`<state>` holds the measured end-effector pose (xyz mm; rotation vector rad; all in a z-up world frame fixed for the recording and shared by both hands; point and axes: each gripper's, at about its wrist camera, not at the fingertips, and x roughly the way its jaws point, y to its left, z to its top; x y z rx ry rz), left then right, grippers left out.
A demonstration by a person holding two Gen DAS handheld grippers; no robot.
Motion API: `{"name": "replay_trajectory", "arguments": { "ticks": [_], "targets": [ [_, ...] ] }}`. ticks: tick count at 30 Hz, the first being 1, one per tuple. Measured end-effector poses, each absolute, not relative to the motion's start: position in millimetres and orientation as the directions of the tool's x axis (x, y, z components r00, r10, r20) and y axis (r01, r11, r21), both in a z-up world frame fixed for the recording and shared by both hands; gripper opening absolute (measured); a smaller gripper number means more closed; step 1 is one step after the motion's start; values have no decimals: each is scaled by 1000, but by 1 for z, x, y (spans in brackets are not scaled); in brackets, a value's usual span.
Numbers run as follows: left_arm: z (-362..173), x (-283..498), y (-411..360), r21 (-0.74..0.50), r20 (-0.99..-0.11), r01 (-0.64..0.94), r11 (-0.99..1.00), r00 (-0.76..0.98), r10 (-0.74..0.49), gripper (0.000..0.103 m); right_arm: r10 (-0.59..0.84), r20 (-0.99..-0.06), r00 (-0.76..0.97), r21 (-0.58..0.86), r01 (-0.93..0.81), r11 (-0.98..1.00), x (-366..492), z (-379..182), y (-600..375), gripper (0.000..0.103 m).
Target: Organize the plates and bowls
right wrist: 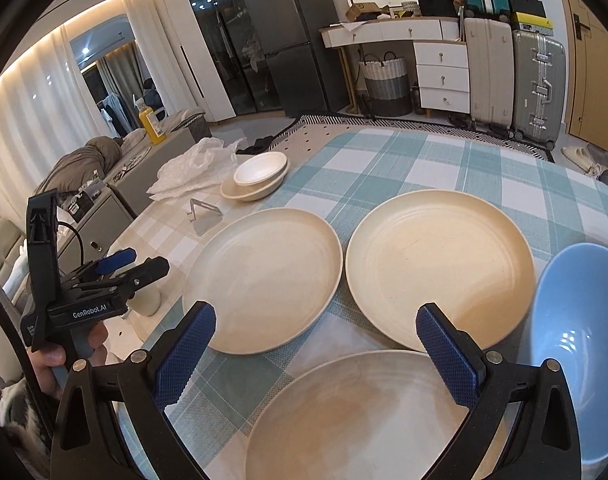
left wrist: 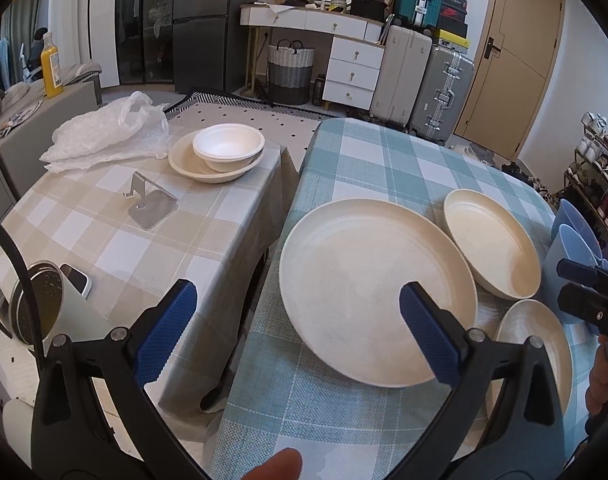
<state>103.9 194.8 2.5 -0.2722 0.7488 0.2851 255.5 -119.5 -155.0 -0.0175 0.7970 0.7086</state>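
Three cream plates (right wrist: 440, 268) flat, rims up; both grippers' fingers (left wrist: 428, 336) spread, empty

The left wrist view looks forward between its own blue pads from low above the seam where the beige-checked table (left wrist: 103, 216) meets the teal-checked table (left wrist: 384, 152), facing the far dresser (left wrist: 344, 40). The right wrist view sits further right, close over the teal-checked table (its nearest cream plate (right wrist: 364, 420) fills the bottom edge), facing the same way. Both share the three cream plates, the far bowl stack (left wrist: 223, 152) and the suitcases.
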Motion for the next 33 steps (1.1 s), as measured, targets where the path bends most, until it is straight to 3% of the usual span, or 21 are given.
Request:
{"name": "replay_trajectory", "arguments": {
  "ticks": [12, 22, 29, 33],
  "targets": [
    [-23, 131, 203, -90, -748, -355, 931, 641, 172, 101, 575, -715, 398, 282, -588, 758, 278, -186, -94, 98],
    [-39, 147, 214, -110, -785, -371, 922, 602, 149, 101, 598, -735, 318, 337, -594, 731, 282, -206, -77, 82],
    [-47, 150, 225, -127, -793, -373, 919, 595, 132, 101, 590, -749, 301, 346, -582, 736, 287, -213, -69, 80],
    [-51, 153, 225, -113, -800, -375, 920, 584, 140, 98, 575, -762, 299, 334, -579, 744, 289, -217, -65, 71]
  ]
}}
